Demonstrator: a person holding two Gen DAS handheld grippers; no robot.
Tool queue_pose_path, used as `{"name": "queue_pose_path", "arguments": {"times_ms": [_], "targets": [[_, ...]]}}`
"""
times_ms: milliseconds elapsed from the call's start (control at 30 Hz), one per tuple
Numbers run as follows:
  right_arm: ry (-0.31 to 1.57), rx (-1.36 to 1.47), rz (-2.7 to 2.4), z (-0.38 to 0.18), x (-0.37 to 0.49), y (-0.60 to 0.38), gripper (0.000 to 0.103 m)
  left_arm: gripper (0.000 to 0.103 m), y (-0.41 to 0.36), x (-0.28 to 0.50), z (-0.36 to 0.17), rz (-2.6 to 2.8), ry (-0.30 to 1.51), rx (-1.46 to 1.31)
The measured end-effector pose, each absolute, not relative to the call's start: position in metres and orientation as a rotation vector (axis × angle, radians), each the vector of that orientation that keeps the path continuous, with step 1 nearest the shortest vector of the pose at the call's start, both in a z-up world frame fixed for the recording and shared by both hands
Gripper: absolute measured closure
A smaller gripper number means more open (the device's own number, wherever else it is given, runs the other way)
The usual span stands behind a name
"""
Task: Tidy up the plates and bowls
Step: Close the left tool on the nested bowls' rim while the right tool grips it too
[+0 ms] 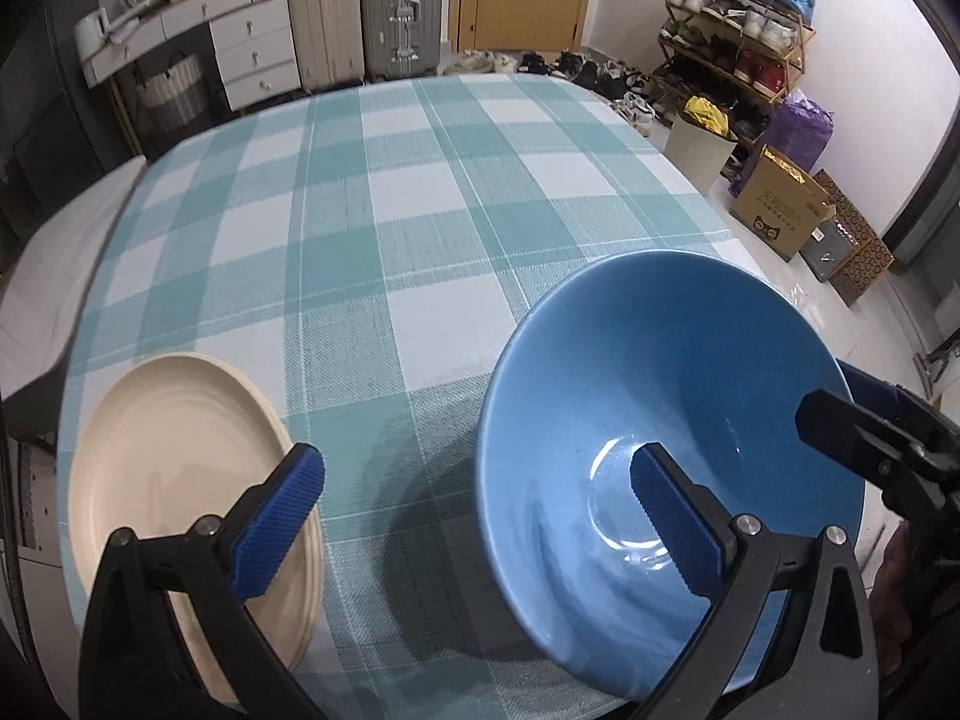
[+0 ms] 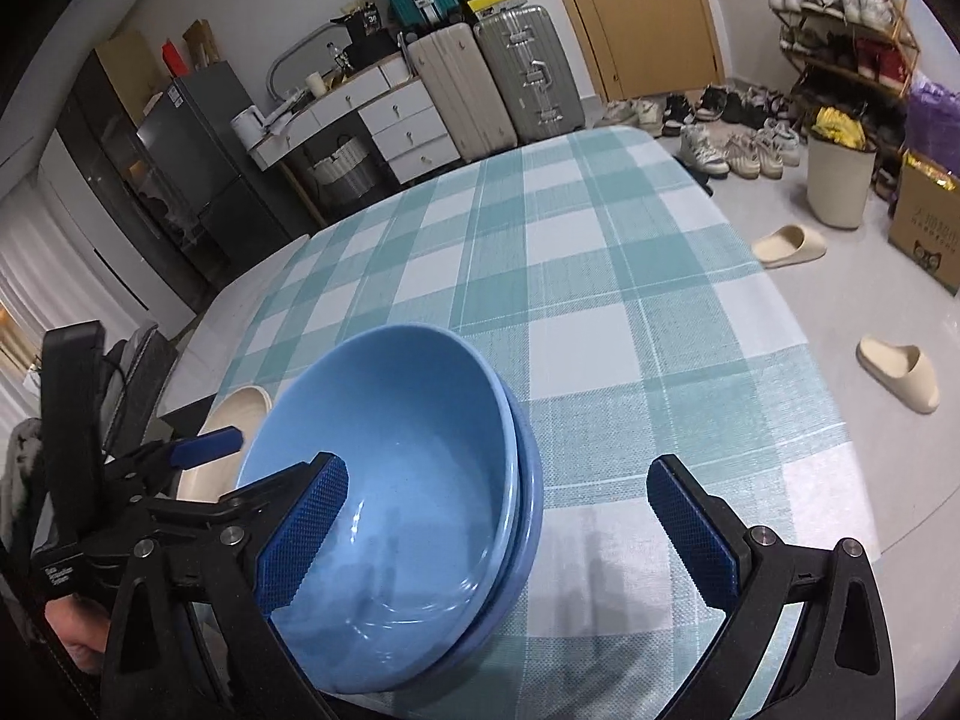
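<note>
Blue bowls (image 2: 396, 516), two nested, near desk (image 2: 600, 300) edge: between both tongs, left tongs (image 1: 474, 516) and right tongs (image 2: 498, 528) wide, empty; cream plate (image 1: 180, 480) lies leftward, nearer left.

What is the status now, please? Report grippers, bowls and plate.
Left gripper open, between cream plate and blue bowls. Right gripper open, straddling the bowls' right rim. Two bowls nested on checked tablecloth. Nothing in the way.

Two blue bowls (image 2: 384, 480) sat nested, tilted, near table edge; cream plate (image 1: 180, 480) lay flat beside them.
</note>
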State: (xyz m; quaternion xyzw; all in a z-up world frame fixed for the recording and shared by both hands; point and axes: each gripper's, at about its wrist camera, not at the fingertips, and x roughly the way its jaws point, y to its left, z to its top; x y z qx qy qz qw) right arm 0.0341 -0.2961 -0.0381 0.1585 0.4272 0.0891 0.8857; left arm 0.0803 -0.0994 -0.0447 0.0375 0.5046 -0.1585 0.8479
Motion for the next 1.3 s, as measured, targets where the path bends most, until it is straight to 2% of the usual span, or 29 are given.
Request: {"name": "queue_pose_path", "arguments": {"times_ms": [400,500,567,700,867,933,1200,1300], "targets": [[0.992,0.393,0.225,-0.059,0.050,-0.297,0.002,0.001,-0.101,0.097,-0.063,-0.398,1.165,0.027],[1.016,0.439,0.250,-0.064,0.052,-0.298,0.010,0.001,-0.099,0.099,-0.064,-0.422,1.181,0.005],[1.034,0.450,0.252,-0.067,0.054,-0.298,0.019,0.002,-0.099,0.100,-0.065,-0.423,1.186,0.001],[1.060,0.468,0.256,-0.073,0.054,-0.298,0.025,0.002,-0.101,0.100,-0.067,-0.431,1.190,0.021],[1.090,0.481,0.260,-0.079,0.053,-0.297,0.039,0.003,-0.103,0.101,-0.070,-0.456,1.207,0.024],[1.104,0.477,0.263,-0.081,0.053,-0.295,0.041,0.010,-0.103,0.102,-0.071,-0.460,1.216,0.020],[1.134,0.508,0.279,-0.091,0.052,-0.291,0.043,0.012,-0.102,0.103,-0.081,-0.474,1.253,0.019],[1.134,0.511,0.286,-0.091,0.052,-0.289,0.048,0.029,-0.103,0.104,-0.089,-0.475,1.273,0.027]]}}
